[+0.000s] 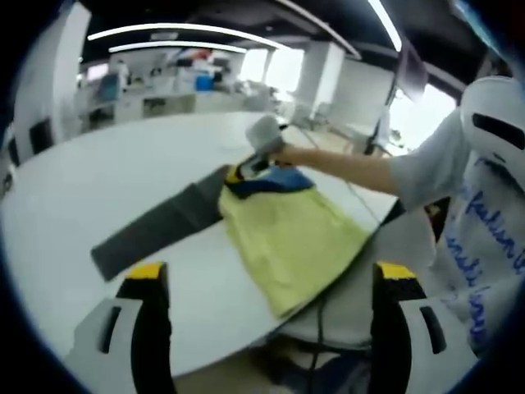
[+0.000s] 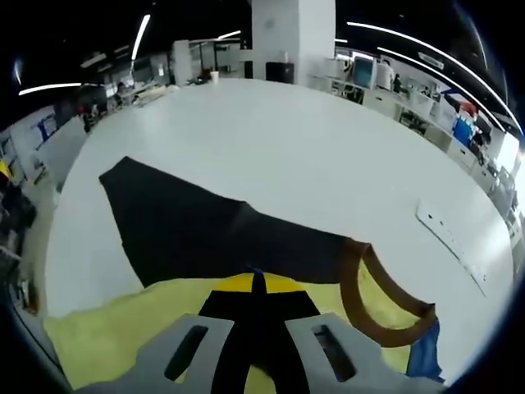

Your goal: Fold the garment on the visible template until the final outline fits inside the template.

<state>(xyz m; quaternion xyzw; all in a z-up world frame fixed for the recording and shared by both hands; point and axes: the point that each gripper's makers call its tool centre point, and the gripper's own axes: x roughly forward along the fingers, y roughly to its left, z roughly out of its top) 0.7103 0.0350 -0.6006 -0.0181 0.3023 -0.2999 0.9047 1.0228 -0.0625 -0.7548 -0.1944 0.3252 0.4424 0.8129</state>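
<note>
Fold in progress: right gripper (image 2: 258, 287) jaws closed on yellow garment (image 1: 287, 234) at its collar end, lying half over the dark template (image 2: 197, 230) on the desk (image 1: 107, 176); left gripper (image 1: 271, 283) open, raised; next, carry that edge over.

The right gripper (image 2: 257, 289) has its two jaws pressed together on the yellow garment (image 2: 115, 345). A brown collar (image 2: 385, 316) curves beside it, with a bit of blue at the edge. A dark template (image 2: 189, 234) lies on the white table (image 2: 328, 156).
</note>
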